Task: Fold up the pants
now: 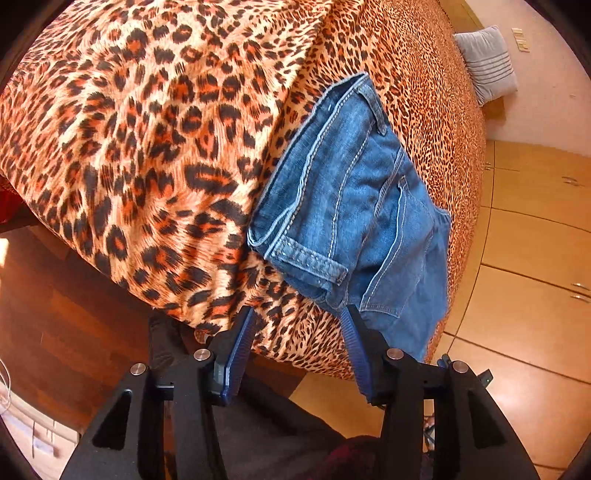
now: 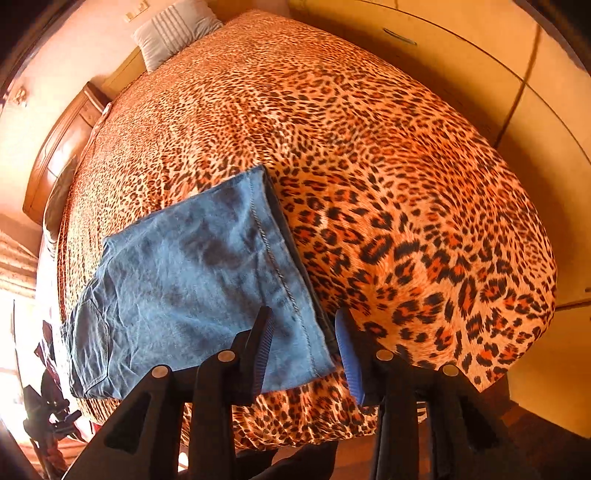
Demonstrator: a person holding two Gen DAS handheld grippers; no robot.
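Blue ribbed pads line both tools: the left gripper (image 1: 299, 328) has its jaws standing apart over the near edge of the bed, nothing between them, its right pad close by the jeans' lower corner, and whether it touches the cloth cannot be told. The right gripper (image 2: 304, 332) is likewise parted, its jaws straddling the near corner of the folded denim without pressing on it. Beyond them the jeans (image 1: 351, 206) lie folded flat on the leopard-print bedspread (image 1: 147, 147), near the bed's edge, waistband and pocket seams showing. A grey pillow (image 2: 173, 29) rests at the far end by the wall
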